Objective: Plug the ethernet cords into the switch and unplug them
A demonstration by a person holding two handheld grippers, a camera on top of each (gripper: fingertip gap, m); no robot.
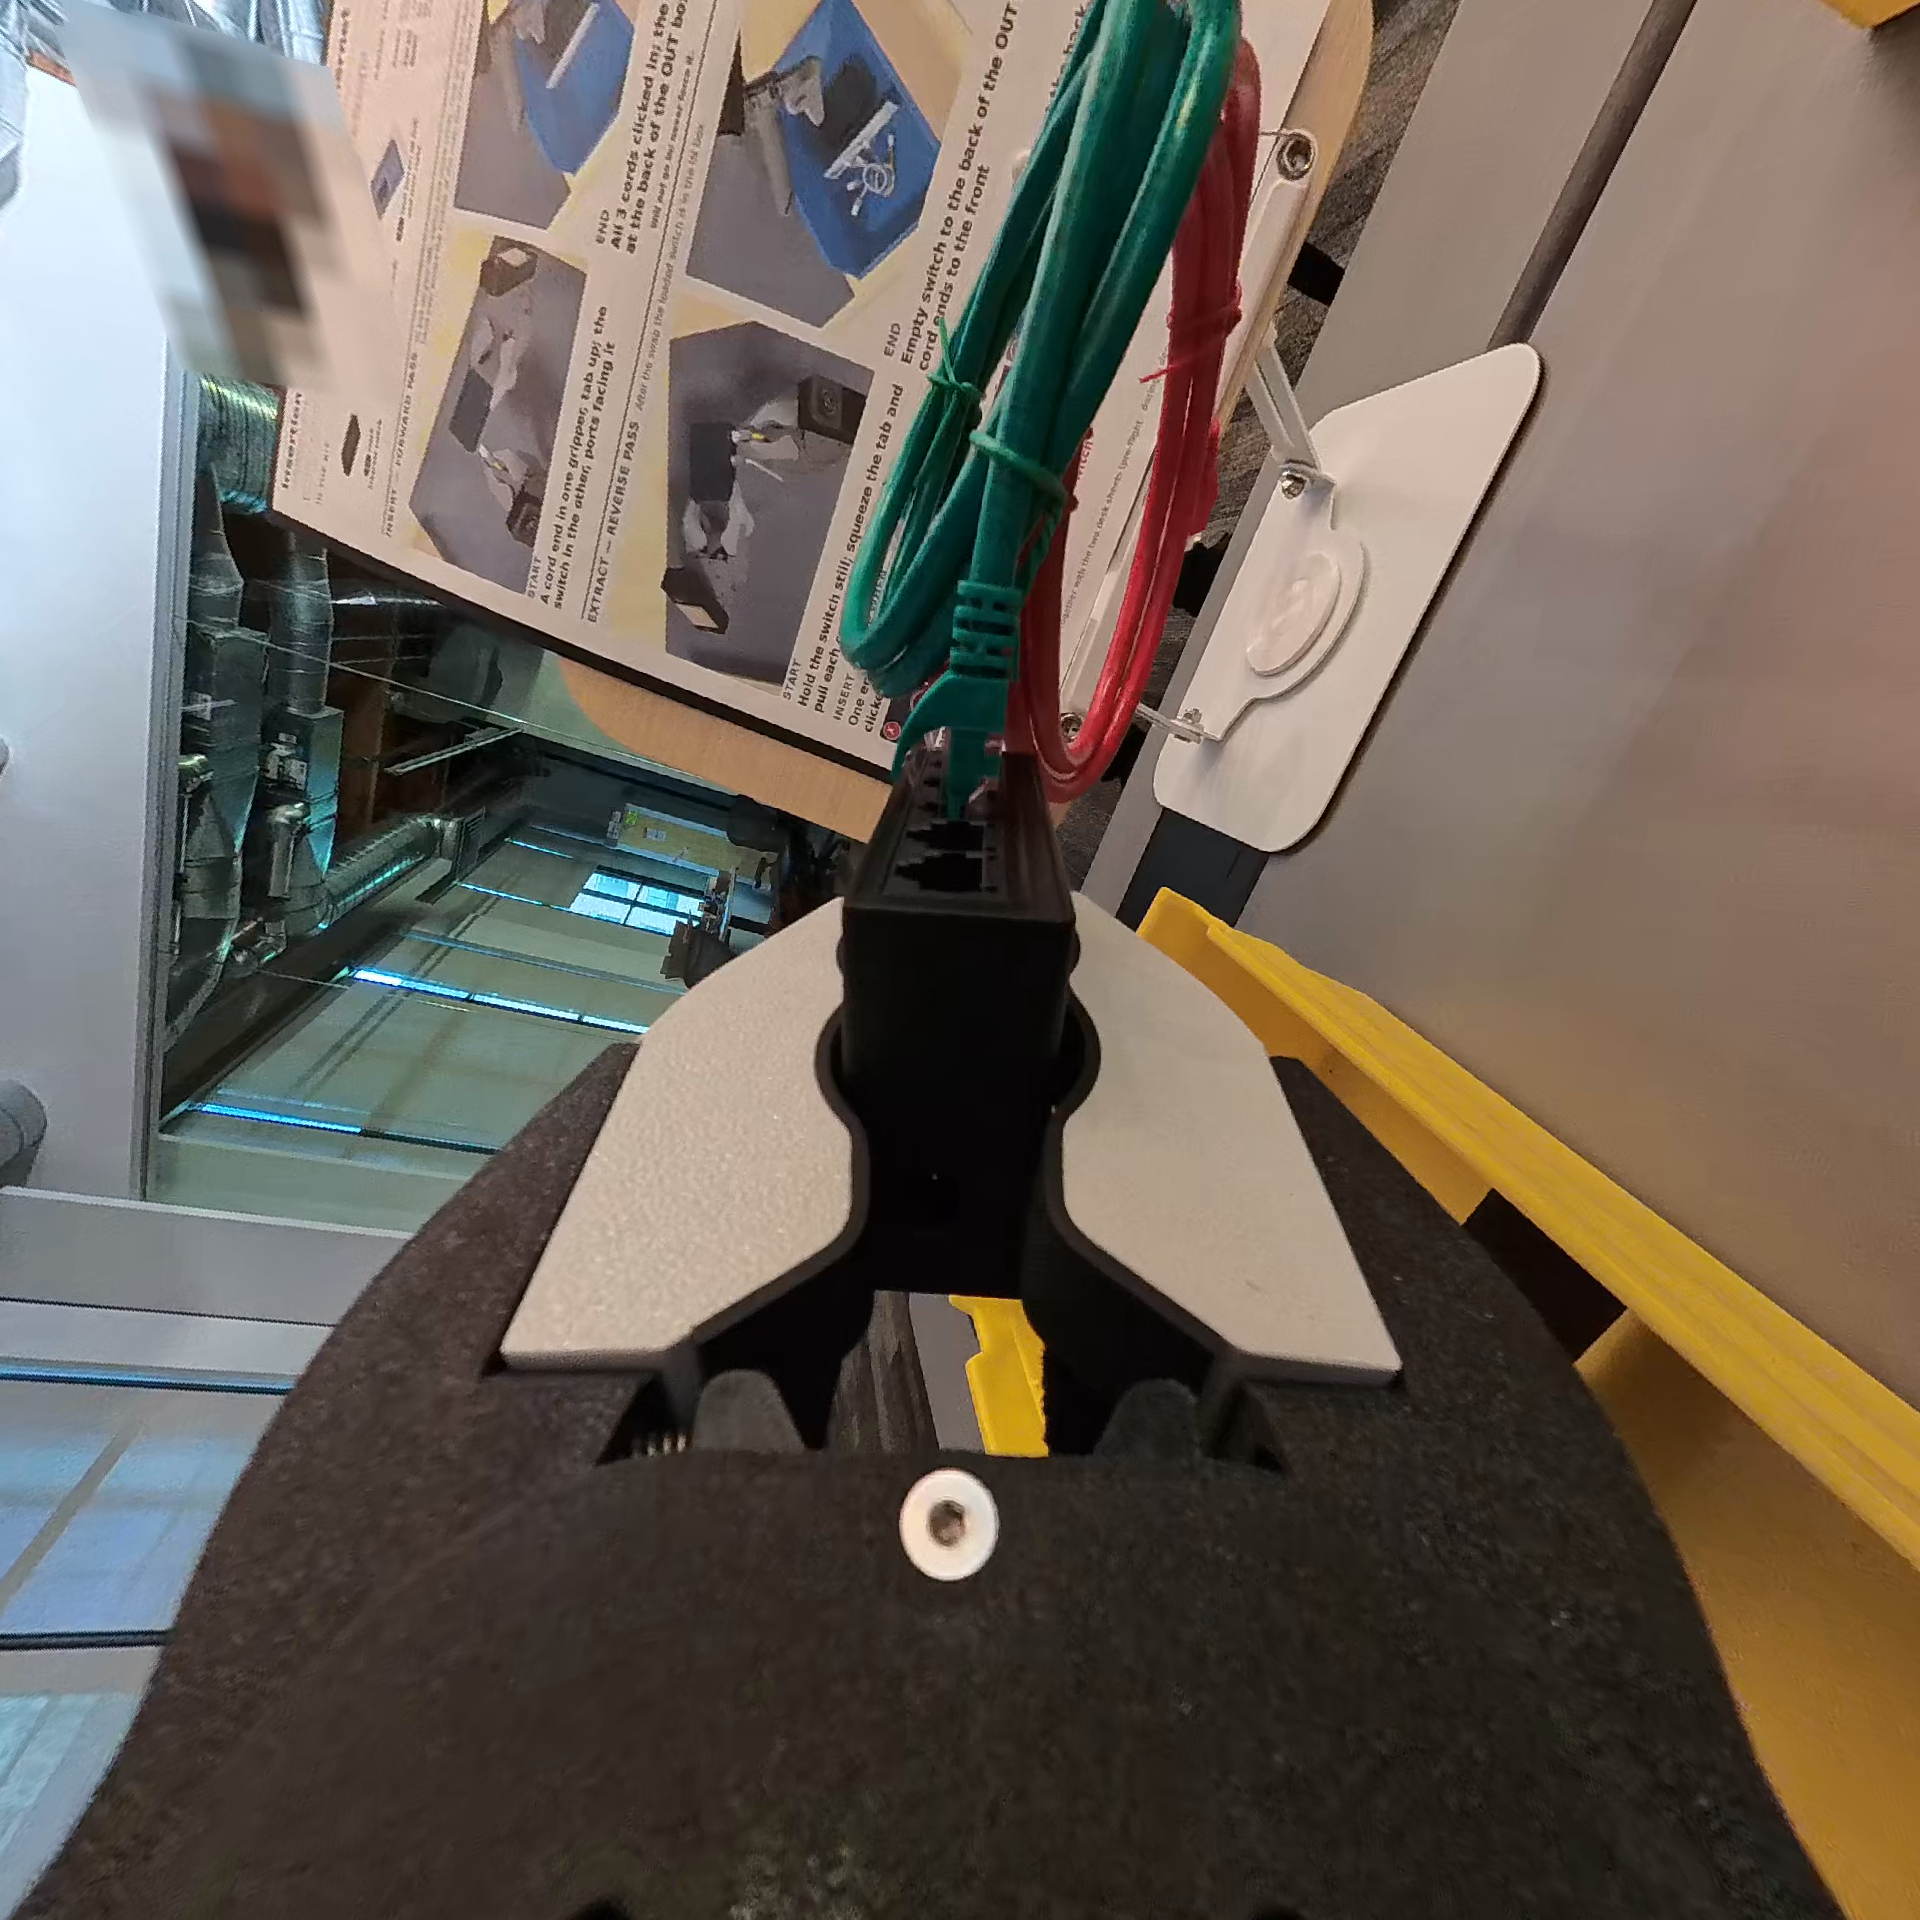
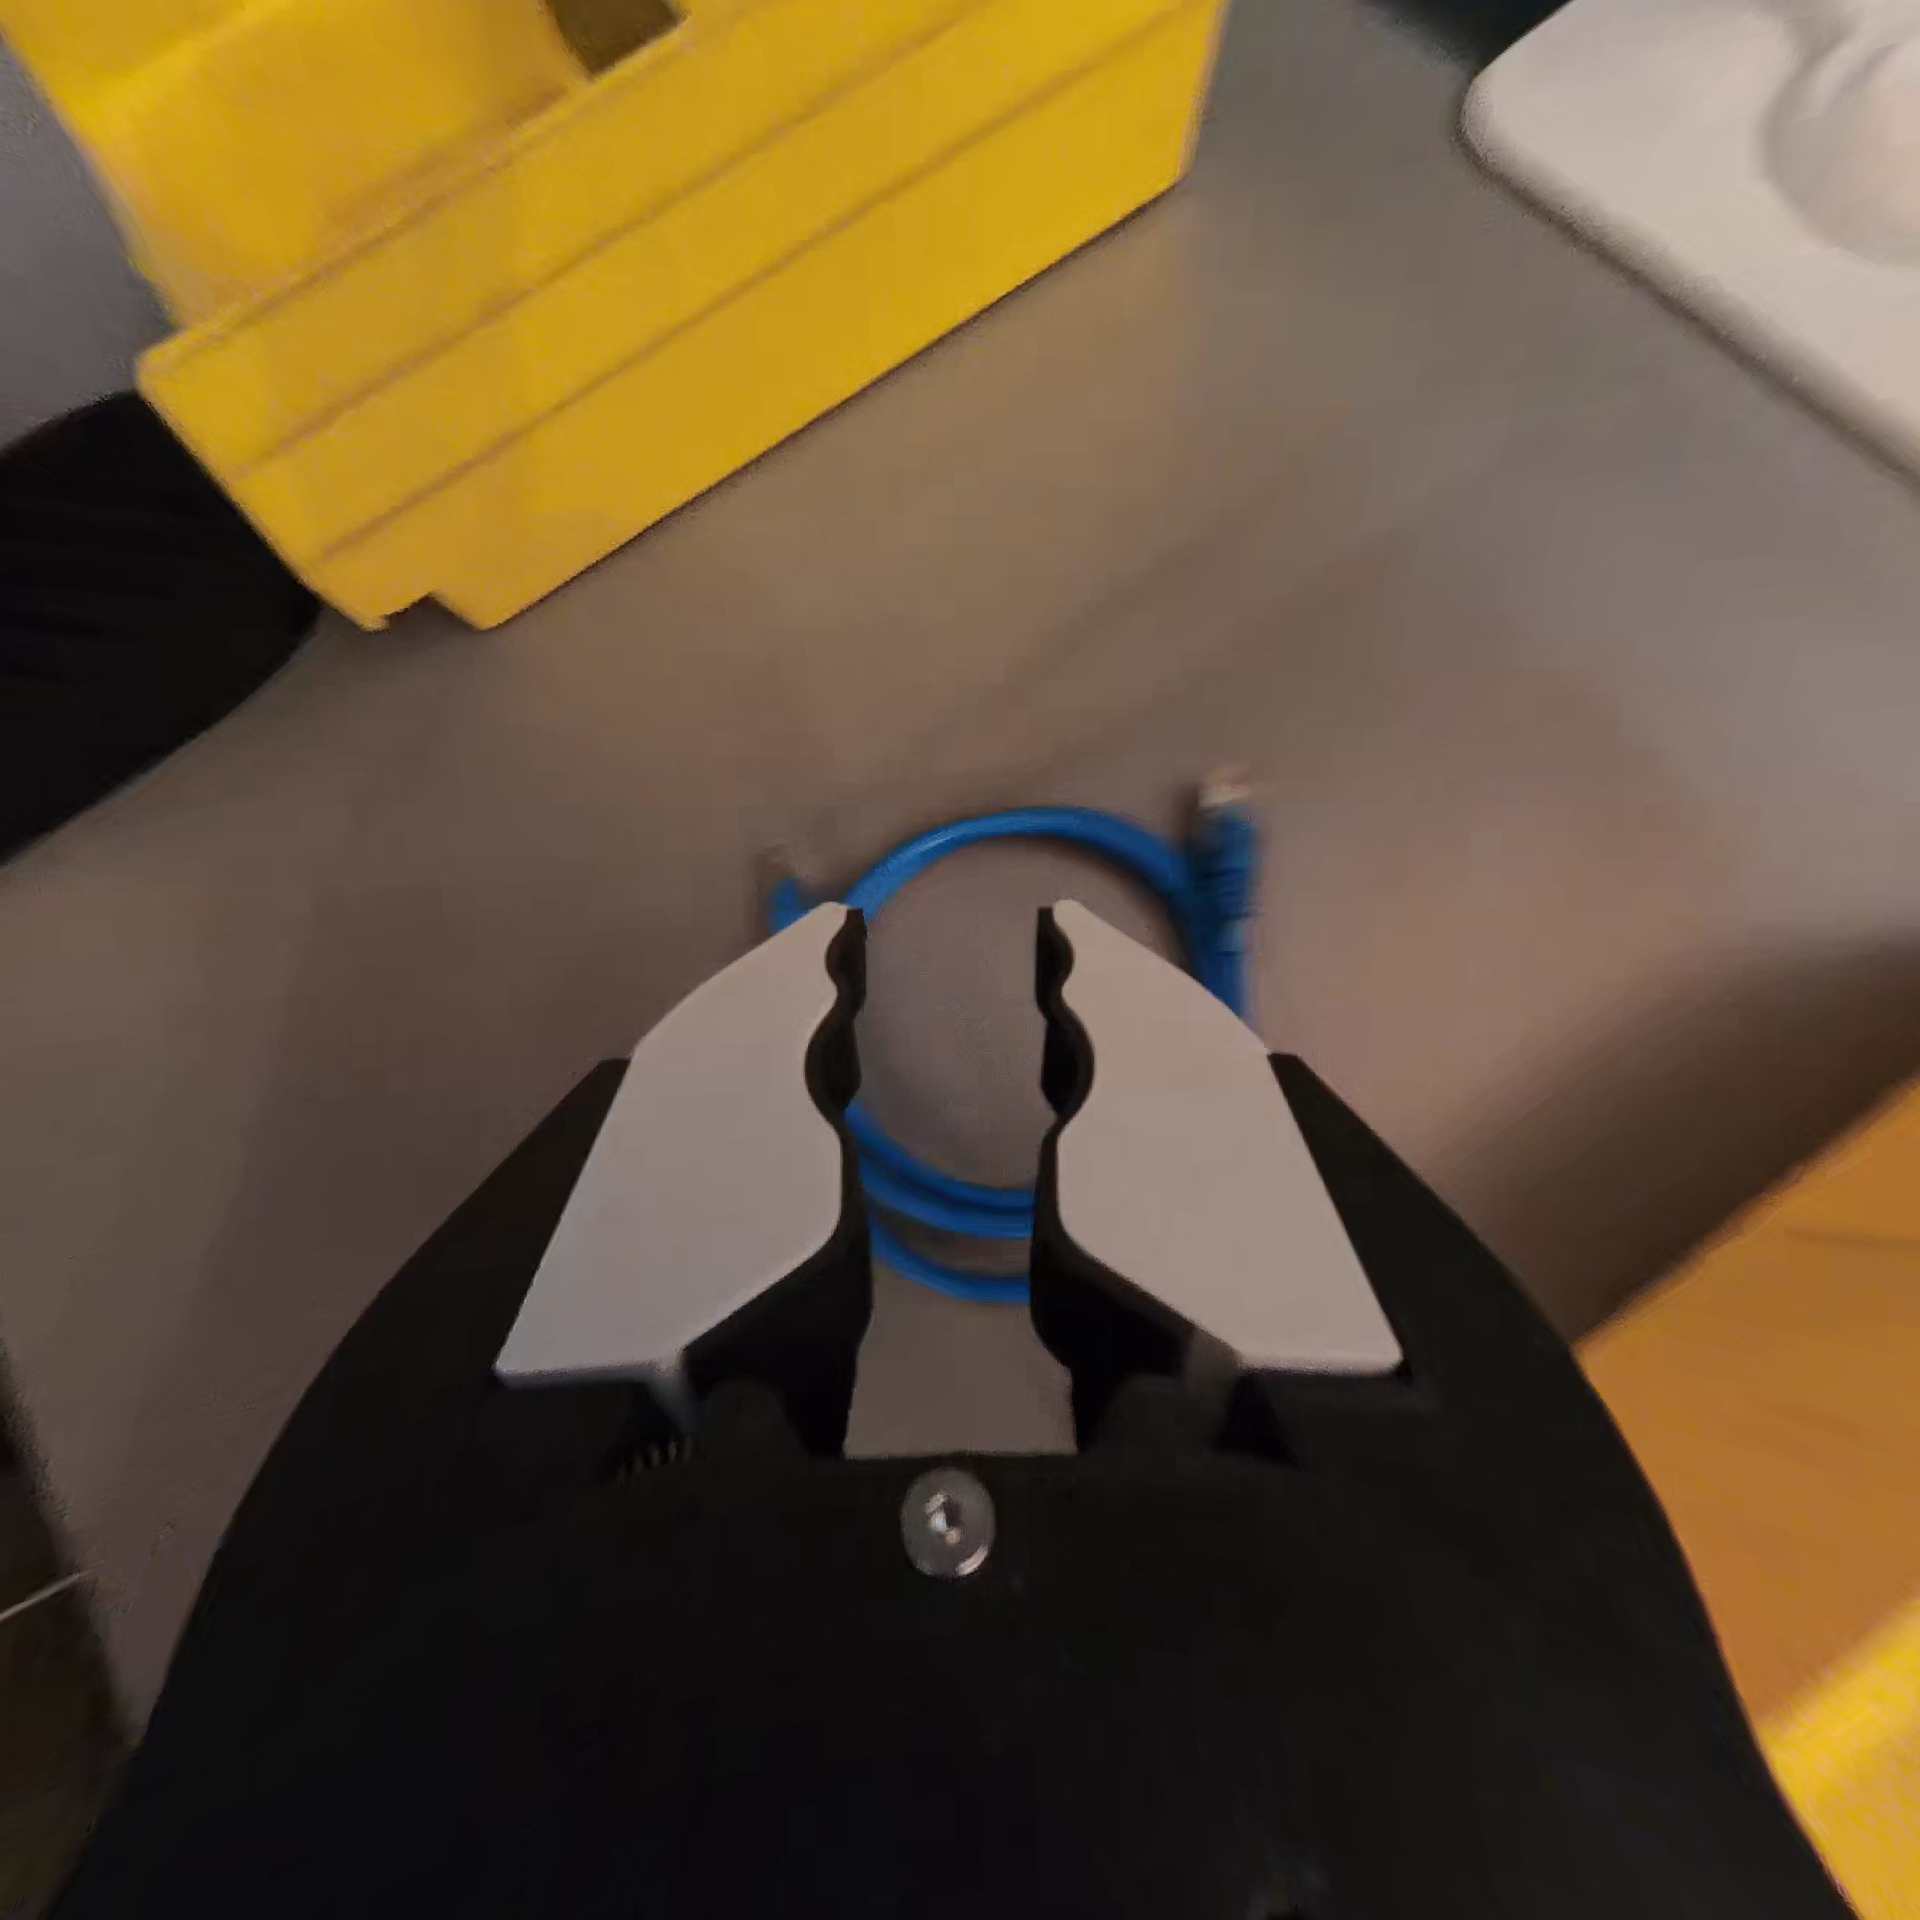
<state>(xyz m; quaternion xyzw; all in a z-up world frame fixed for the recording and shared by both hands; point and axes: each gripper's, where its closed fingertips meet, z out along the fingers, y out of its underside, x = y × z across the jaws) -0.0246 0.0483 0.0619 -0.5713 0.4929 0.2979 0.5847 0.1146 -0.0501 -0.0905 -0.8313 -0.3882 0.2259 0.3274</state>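
Observation:
My left gripper (image 1: 956,914) is shut on the black switch (image 1: 956,997) and holds it in the air, ports facing away. A green ethernet cord (image 1: 1049,343) is plugged into a far port by its green plug (image 1: 977,665). A red cord (image 1: 1184,468) hangs beside it and its plug end is hidden behind the switch. My right gripper (image 2: 951,920) is open and empty above a coiled blue cord (image 2: 997,1039) that lies on the grey table (image 2: 1351,623). The blue cord's plug (image 2: 1226,862) lies to the right of the fingertips.
A yellow bin (image 2: 623,260) stands on the table beyond the blue cord, and it also shows in the left wrist view (image 1: 1558,1195). A white stand base (image 1: 1340,592) holds an instruction board (image 1: 623,343). A second yellow object (image 2: 1787,1403) sits at the right.

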